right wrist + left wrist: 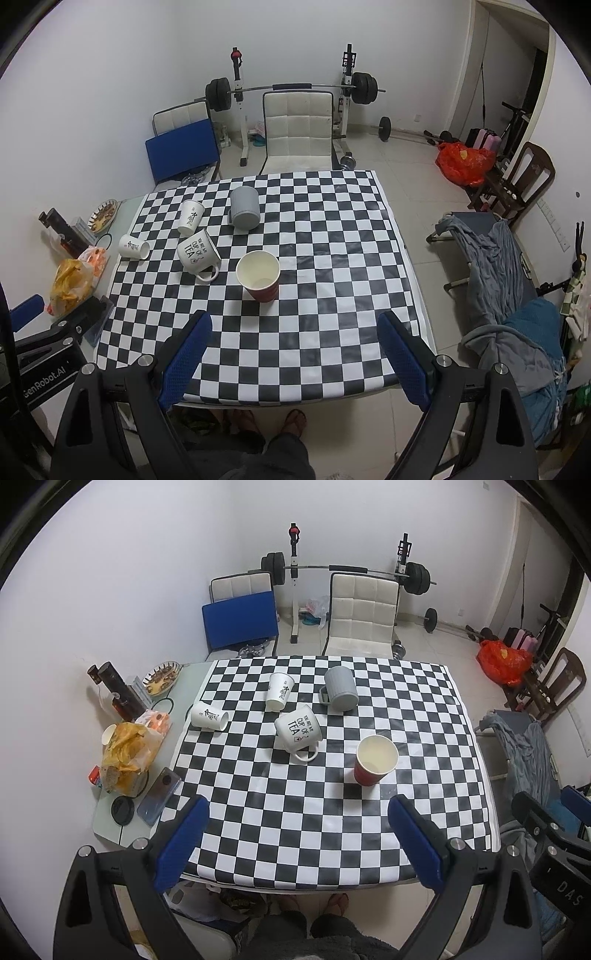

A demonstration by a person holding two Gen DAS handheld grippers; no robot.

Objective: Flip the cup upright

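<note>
Both the left tongs (297, 812) and the right tongs (293, 328) hang spread and empty over the bench's (314, 834) near edge. The red paper cup (376, 760) stands upright mid-bench, just beside the tipped tea mug (298, 732).

On your desk (332, 834) the red paper cup (375, 759) stands nearest you. Behind it to the left lies the white tea mug (298, 731). Farther back sit the grey ribbed mug (340, 688) and, left of it, two white cups (280, 691).
</note>
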